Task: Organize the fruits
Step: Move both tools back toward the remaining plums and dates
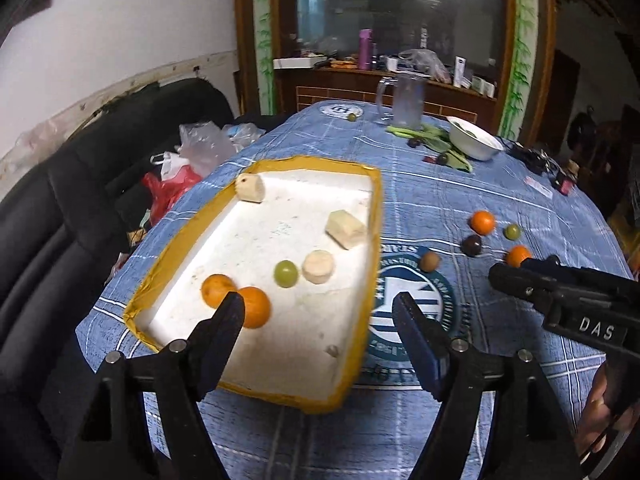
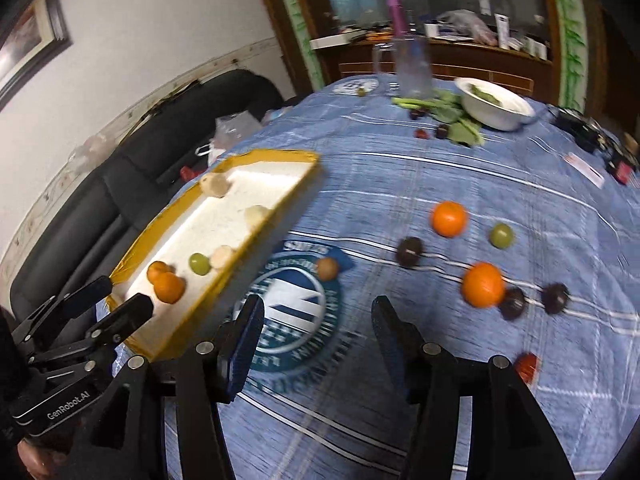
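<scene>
Our left claw [image 1: 318,308] stands released with nothing between its jaws, poised over the lower edge of the foam tray [image 1: 256,390] at frame centre-left. Our right claw [image 2: 318,312] is likewise released and empty, hanging over the round emblem on the blue cloth of the counter [image 2: 400,184].

Inside the tray lie two oranges [image 1: 236,294] touching each other at the lower left, a green grape [image 1: 286,274] and three pale banana pieces [image 1: 318,266]. Right of the tray, loose fruit is scattered on the counter: two more oranges [image 2: 482,284], a green grape [image 2: 501,235], a small brown longan-like fruit [image 2: 328,268] just beside the tray wall, and several dark round fruits [image 2: 410,251].

We judge the step in hand to be a fresh pick from the loose group. To do it well, we centre the right claw on one fruit, come down with the jaws wide enough to straddle it, and close gently, since round fruit rolls on cloth. The nearer orange sits against a dark fruit, so we approach from its free side.
</scene>
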A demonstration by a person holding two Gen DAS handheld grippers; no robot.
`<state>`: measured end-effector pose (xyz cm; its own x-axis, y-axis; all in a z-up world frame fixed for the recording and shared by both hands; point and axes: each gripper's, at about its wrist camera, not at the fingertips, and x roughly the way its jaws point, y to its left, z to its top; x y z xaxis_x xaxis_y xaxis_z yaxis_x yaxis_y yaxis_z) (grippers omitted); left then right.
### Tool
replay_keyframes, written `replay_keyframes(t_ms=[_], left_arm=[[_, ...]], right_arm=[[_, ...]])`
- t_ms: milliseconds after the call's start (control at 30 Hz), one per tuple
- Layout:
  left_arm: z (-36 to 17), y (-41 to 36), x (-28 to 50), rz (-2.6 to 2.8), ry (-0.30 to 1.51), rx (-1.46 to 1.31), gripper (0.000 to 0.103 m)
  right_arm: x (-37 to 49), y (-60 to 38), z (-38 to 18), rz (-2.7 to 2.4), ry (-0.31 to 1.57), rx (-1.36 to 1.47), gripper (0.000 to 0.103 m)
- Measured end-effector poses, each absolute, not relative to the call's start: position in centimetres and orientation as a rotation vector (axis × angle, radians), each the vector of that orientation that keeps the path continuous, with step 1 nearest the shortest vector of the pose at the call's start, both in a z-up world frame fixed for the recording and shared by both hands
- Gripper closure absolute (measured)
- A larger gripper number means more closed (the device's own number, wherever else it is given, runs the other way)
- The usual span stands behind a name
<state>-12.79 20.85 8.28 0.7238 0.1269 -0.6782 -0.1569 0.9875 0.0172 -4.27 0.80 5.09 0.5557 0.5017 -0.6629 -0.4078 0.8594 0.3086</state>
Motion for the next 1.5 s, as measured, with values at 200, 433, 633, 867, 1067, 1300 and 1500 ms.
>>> replay_keyframes(t_ms=[200, 433, 633, 867, 1067, 1300, 1500], left_arm=[[8.3, 18.3, -12.8, 0.126, 0.757, 0.007, 0.027], [7.9, 16.7, -12.4, 0.097, 0.779, 0.039, 0.027], [7.0, 16.7, -11.6, 0.067, 0.814, 0.002, 0.027], [5.7, 15.7, -10.5, 0.018, 0.850, -0.033, 0.027], [5.6, 14.4, -10.0, -0.043, 0.841, -0.047, 0.027], [5.4, 13.2, -7.7, -0.082, 0.869, -0.067, 0.027], [5.0, 9.8, -4.3, -0.162, 0.883, -0.052, 0.027]], right_arm=[[-4.7, -2.6, 4.6, 0.488, 0.822, 0.161, 0.040], [-4.7, -6.5, 3.8, 0.433, 0.819, 0.191, 0.040], [-4.3, -11.5, 2.3, 0.327, 0.835, 0.210, 0.041], [-3.2, -17.5, 0.7, 0.189, 0.865, 0.287, 0.041], [-1.9, -16.8, 0.0, 0.226, 0.887, 0.292, 0.041], [-1.4, -12.1, -1.0, 0.349, 0.924, 0.175, 0.041], [-1.7, -10.5, -1.3, 0.343, 0.896, 0.076, 0.041]])
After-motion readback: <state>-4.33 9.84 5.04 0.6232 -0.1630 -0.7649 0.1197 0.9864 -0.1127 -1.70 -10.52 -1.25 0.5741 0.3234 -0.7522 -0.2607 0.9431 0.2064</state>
